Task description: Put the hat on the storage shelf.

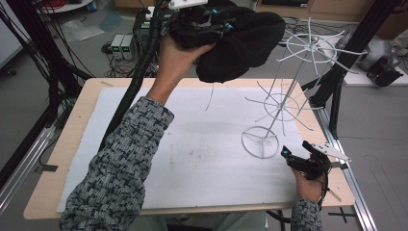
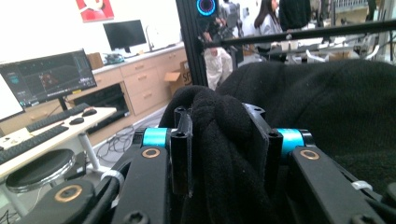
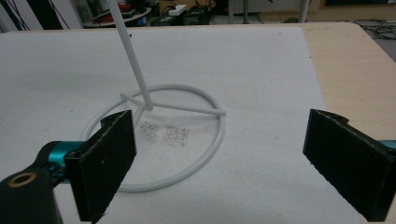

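Desk (image 1: 77, 125): pale wood top under a white mat (image 1: 192, 154) that covers most of it. A bare wooden margin runs along your left edge and the near right corner. The middle and left of the mat lie open. Black frame posts stand close off both side edges.

White wire stand (image 1: 284, 96): upright on the right half of the mat. Its ring base (image 1: 260, 143) sits flat near the right edge; a thin pole leans up and away to two tiers of radiating spokes, the upper tier reaching past the far right corner of the desk.

Black fabric item (image 1: 240, 41): soft, bulky, held in the air above the far edge of the desk, just left of the stand's top tier and clear of the mat.

Left claw (image 1: 202, 21): raised high over the far edge, your forearm in a patterned sleeve stretched diagonally across the mat. In the left gripper view your left claw (image 2: 227, 140) is pinching a thick fold of the black fabric (image 2: 327, 107), which bulges out between and above the pads.

Right claw (image 1: 296, 156): low at the near right corner, your hand resting by the desk edge, pointing towards the ring base and just short of it. In the right gripper view your right claw (image 3: 219, 154) is spread wide with nothing between the pads; the ring base (image 3: 205, 154) lies ahead on the mat, the pole (image 3: 133, 56) rising from its hub.
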{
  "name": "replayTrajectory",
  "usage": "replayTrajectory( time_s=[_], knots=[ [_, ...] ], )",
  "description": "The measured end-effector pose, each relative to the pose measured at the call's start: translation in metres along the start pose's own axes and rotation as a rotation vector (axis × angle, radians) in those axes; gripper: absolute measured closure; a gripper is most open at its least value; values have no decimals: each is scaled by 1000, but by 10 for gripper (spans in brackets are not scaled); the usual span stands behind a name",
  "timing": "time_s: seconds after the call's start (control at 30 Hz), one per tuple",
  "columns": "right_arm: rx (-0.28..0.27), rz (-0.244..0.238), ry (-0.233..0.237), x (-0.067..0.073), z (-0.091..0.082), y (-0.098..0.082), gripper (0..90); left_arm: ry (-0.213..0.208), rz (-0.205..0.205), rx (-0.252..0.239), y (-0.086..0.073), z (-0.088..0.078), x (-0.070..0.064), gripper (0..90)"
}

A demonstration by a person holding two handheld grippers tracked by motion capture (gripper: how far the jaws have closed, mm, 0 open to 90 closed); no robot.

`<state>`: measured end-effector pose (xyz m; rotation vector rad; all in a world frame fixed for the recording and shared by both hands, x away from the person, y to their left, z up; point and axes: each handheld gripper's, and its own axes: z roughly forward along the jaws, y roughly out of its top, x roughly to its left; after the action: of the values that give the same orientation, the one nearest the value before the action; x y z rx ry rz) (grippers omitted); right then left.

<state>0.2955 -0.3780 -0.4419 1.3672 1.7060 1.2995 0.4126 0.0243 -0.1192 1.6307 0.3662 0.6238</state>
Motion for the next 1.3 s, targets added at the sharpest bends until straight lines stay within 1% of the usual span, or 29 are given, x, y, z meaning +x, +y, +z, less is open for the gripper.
replayTrajectory(
  time_s=[0.23,0.37,0.53,0.63,0.67,0.7,0.73,0.8,0.83,0.97,1.1,1.17,1.2,1.3],
  knots=[
    [1,-1,0,0,0,0,86,-34,-14,58,-8,7,0,638],
    [2,5,0,0,0,0,86,-51,-17,77,-11,10,-1,629],
    [3,3,0,-1,0,0,86,-61,-17,85,-14,12,-2,618],
    [1,2,-2,-1,0,0,86,-56,-18,82,-15,12,-2,602],
    [0,2,-2,-1,0,0,86,-52,-20,74,-16,12,-2,601],
    [1,2,-1,-1,0,0,86,-51,-26,63,-17,11,-1,600],
    [3,4,-1,-1,0,0,86,-50,-42,50,-19,11,0,600],
    [1,2,-1,-1,0,0,86,-50,-48,52,-23,10,1,600],
    [2,3,-2,-1,0,0,86,-49,-51,63,-24,10,2,599],
    [2,2,-3,-2,0,-1,86,-53,-44,79,-26,10,2,579],
    [4,1,-3,-1,0,0,86,-53,-41,78,-27,11,1,573],
    [3,2,-2,-2,0,-1,86,-53,-41,73,-26,11,1,573],
    [1,3,-3,-2,0,0,86,-62,-44,61,-26,10,1,583],
    [0,3,-2,-2,0,0,86,-62,-36,48,-24,10,-1,587]
  ],
)
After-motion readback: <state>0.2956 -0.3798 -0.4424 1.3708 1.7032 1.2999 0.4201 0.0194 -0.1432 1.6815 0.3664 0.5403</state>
